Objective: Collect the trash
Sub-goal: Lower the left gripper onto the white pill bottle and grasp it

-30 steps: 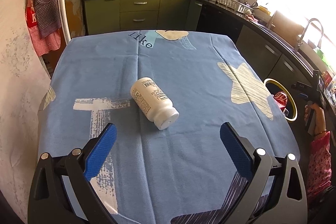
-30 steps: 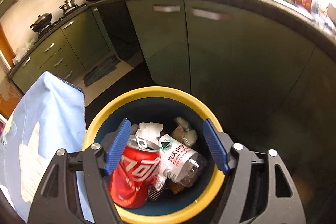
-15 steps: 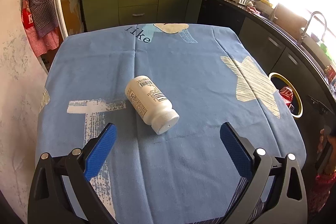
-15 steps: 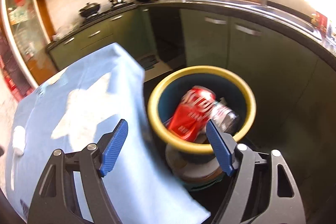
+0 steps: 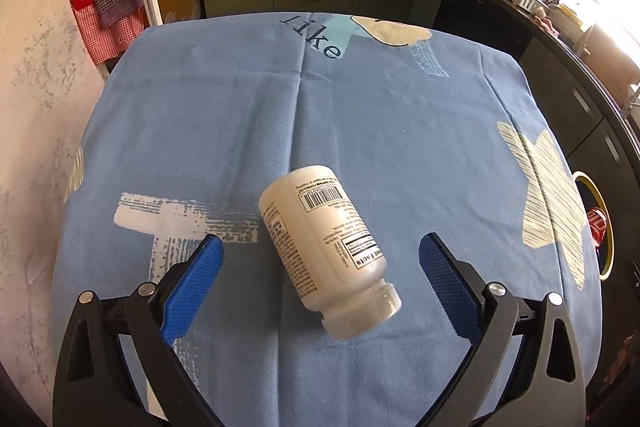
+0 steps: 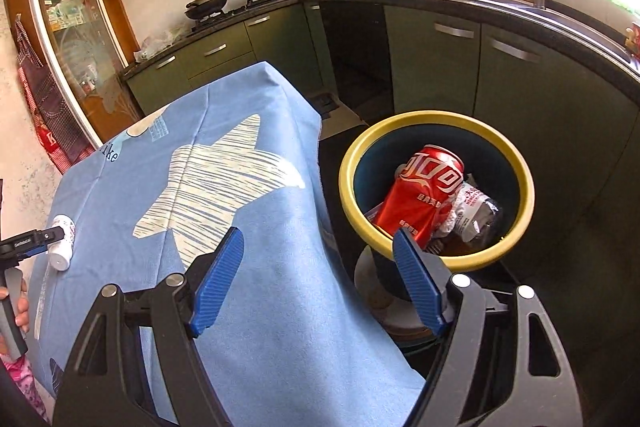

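Trash first: one white pill bottle (image 5: 326, 251) is lying on its side on the blue tablecloth (image 5: 400, 131), cap end toward me, barcode label facing up. It sits right in the gap between the blue pads of my left gripper (image 5: 320, 271), but neither pad touches it, so that claw is spread wide with nothing in it.

My right gripper (image 6: 316, 275) is wide apart too, nothing between the fingers, just the edge of the cloth and the floor below. It hangs over the table's corner, near the bin (image 6: 436, 131), which stands on the floor just beside the table, yellow rim, dark blue inside. Already in there: a red soda can (image 6: 424, 203) leaning up on the near side, and a crumpled plastic bottle (image 6: 476, 215) with a white label tucked against it on the right.

From the right camera the same pill bottle shows tiny at the far left edge, with my other hand's grip handle in front of it and a bit of pink sleeve (image 6: 24, 383) underneath.

Green kitchen cabinets (image 6: 436, 67) run behind everything.
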The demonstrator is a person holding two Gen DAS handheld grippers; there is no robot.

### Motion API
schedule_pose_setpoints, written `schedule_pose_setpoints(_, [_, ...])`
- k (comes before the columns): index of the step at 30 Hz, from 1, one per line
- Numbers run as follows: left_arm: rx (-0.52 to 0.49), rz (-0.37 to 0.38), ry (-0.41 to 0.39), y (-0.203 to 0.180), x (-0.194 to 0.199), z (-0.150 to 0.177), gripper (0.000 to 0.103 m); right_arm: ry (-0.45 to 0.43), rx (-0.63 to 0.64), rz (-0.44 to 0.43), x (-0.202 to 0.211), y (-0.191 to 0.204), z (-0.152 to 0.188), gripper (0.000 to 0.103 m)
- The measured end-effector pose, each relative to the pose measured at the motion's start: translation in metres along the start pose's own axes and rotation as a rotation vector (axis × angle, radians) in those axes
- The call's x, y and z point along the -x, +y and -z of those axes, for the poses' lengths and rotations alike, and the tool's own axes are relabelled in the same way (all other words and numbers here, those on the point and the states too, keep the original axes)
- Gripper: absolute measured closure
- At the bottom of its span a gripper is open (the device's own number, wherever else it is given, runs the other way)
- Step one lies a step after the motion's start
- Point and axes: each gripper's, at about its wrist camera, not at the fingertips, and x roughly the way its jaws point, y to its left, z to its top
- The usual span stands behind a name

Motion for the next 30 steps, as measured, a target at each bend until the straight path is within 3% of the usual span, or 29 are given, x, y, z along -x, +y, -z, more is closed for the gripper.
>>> schedule_pose_setpoints(7, [-0.006, -0.037, 0.013, -0.002, -0.010, -0.004, 0.017, 0.016, 0.002, -0.013, -0.006, -0.001, -0.001, 0.030])
schedule_pose_setpoints(20, [-0.038, -0.037, 0.047, -0.007, -0.020, -0.003, 0.042, 0.022, 0.002, -0.027, -0.006, 0.001, 0.001, 0.030])
schedule_pose_setpoints(30, [-0.078, -0.051, 0.028, -0.012, -0.017, -0.001, 0.049, 0.023, 0.002, -0.029, -0.006, 0.001, 0.001, 0.030])
